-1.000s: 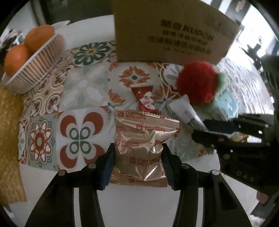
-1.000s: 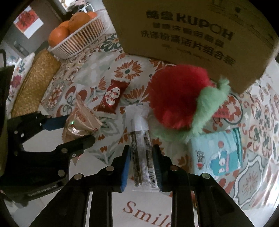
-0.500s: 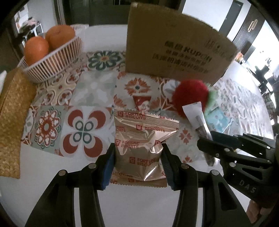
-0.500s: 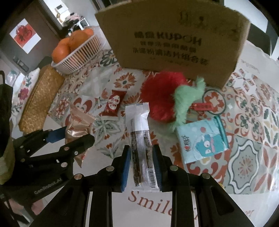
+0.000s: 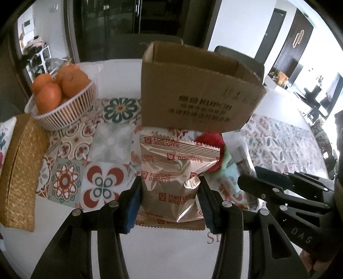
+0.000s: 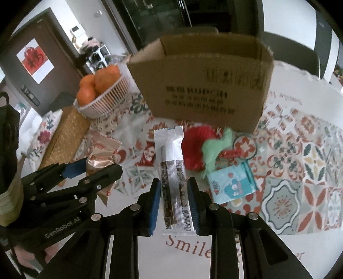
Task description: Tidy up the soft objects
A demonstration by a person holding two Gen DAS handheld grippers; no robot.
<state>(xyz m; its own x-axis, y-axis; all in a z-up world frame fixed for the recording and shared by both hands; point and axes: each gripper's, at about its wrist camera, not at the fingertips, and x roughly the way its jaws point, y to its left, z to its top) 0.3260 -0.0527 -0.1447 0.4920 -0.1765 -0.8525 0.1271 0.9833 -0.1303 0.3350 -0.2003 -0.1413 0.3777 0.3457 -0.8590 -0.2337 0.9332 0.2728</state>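
A round white table [image 5: 115,70] carries a patterned tile-print cloth [image 6: 300,154]. At twelve o'clock stands a dark glass-fronted cabinet [image 5: 128,19], with white wall [image 5: 233,23] beside it. At ten o'clock in the right view, a grey door [image 6: 49,51] bears a red paper emblem [image 6: 34,61]. Bright daylight floods in at two o'clock, perhaps from a window [image 5: 325,85].

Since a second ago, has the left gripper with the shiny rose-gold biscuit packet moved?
Yes. The left gripper has lifted upward with the biscuit packet; the brown cardboard box now shows its open top.
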